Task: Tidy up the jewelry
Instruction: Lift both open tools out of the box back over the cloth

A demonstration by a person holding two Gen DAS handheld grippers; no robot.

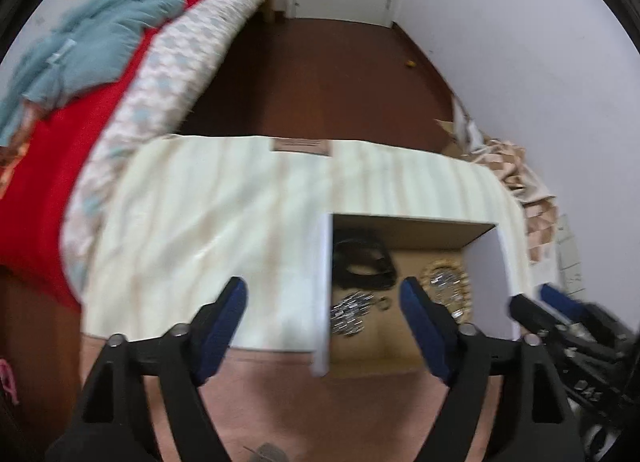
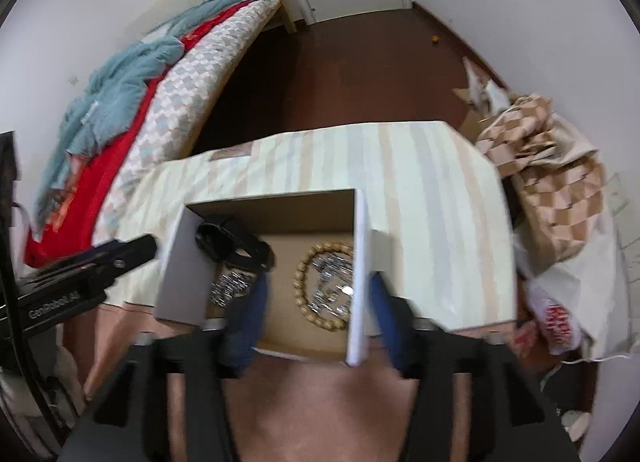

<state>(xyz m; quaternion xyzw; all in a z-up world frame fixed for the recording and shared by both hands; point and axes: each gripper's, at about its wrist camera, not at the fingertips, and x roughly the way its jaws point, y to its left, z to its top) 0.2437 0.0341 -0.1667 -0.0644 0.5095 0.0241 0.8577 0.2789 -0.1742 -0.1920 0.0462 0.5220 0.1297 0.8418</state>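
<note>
Left wrist view: left gripper spread wide, holding nothing, over the striped cloth at frame centre. Open cardboard box lies right of centre; its white left wall sits between the fingers. Inside: black strap, silver chain, bead bracelet by the right finger.

Right wrist view: right gripper also parted, empty, poised at the box near edge, lower centre. Bead bracelet lies flat just ahead between the fingers, a silver piece seemingly inside its ring; blur hides detail. Right hand looks nearer the bracelet; left nearer the chain.
</note>
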